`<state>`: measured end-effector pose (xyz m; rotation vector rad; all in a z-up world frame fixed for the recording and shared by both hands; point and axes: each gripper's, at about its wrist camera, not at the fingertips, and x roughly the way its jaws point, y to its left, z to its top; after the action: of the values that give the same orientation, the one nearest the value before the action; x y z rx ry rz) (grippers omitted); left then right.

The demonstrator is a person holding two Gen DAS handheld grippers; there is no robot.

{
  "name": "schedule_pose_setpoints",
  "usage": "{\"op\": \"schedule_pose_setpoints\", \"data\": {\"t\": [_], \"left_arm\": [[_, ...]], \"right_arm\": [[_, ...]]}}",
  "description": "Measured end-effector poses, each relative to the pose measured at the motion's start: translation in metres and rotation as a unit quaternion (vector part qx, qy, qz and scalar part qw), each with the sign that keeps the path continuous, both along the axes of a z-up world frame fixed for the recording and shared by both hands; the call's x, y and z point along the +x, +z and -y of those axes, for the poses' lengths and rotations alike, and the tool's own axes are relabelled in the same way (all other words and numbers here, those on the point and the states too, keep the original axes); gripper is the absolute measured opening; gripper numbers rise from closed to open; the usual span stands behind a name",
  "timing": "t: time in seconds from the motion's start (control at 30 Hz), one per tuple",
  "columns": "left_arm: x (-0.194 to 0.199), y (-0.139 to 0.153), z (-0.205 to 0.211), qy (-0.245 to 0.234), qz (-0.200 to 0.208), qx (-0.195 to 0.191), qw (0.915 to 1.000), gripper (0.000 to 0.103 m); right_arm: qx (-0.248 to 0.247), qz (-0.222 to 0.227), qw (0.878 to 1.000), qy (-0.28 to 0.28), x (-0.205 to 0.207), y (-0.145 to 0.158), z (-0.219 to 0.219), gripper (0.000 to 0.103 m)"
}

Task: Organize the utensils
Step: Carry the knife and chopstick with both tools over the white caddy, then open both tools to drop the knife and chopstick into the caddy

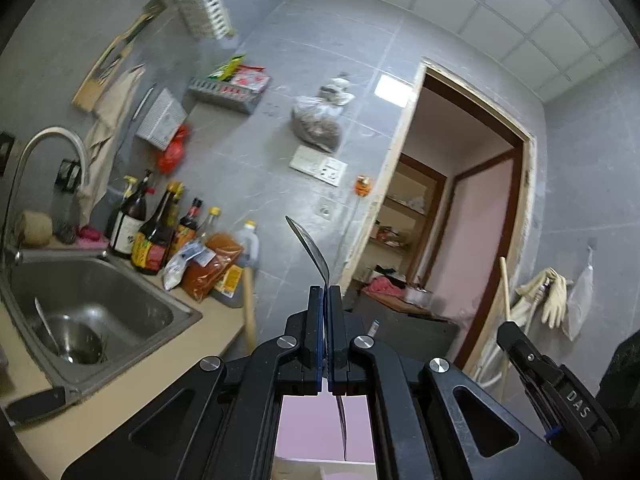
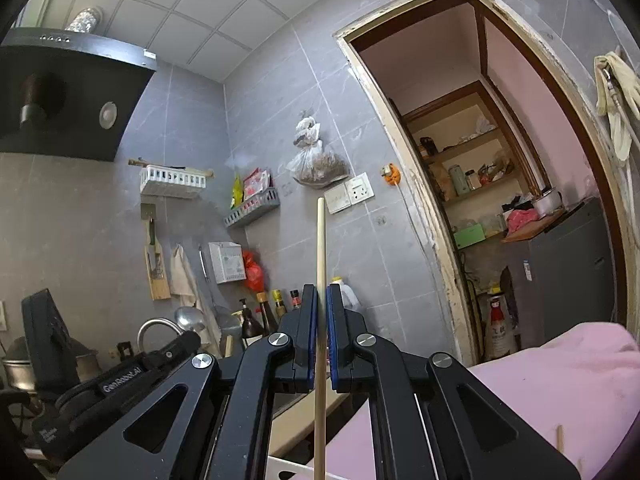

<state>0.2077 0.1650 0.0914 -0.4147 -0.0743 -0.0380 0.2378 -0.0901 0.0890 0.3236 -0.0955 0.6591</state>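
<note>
Left gripper [image 1: 325, 292] is clamped on a metal spoon [image 1: 310, 246], bowl up, right of the sink [image 1: 120, 304]; right gripper [image 2: 322, 292] pinches a wooden chopstick [image 2: 321, 240] upright. Honestly, I'd keep both squeezed tight and lower them slowly so neither swings.

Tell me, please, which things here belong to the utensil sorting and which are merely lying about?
Job:
- spoon, clamped in left tongs
- wooden chopstick, clamped in right tongs

Lying about:
- sauce bottles
- sink
- hanging bag
- rubber gloves
</note>
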Motion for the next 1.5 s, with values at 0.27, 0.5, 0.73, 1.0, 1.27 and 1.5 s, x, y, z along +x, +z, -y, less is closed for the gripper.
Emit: {"op": "schedule_pose_setpoints", "data": {"t": [0.27,0.5,0.73,1.0,1.27,1.5], "left_arm": [[0.000,-0.020,0.009,0.022,-0.012,0.038,0.9990,0.000],[-0.001,-0.034,0.018,0.029,-0.032,0.078,0.9960,0.000],[-0.007,-0.044,0.036,0.027,-0.052,0.115,0.9916,0.000],[-0.005,-0.056,0.032,0.029,-0.086,0.115,0.9892,0.000],[-0.008,-0.059,0.028,0.017,-0.092,0.102,0.9904,0.001],[-0.014,-0.054,0.028,0.002,-0.080,0.100,0.9918,0.001]], "right_arm": [[-0.020,0.002,1.000,-0.006,0.005,-0.018,-0.011,0.003],[-0.050,0.005,0.999,-0.006,0.002,-0.028,-0.024,0.003],[-0.081,0.014,0.997,-0.007,-0.008,-0.037,-0.032,0.003],[-0.097,0.012,0.995,-0.011,-0.009,-0.042,-0.038,0.003],[-0.094,0.010,0.995,-0.008,-0.008,-0.043,-0.036,0.004],[-0.091,0.012,0.996,-0.008,-0.008,-0.044,-0.036,0.004]]}}
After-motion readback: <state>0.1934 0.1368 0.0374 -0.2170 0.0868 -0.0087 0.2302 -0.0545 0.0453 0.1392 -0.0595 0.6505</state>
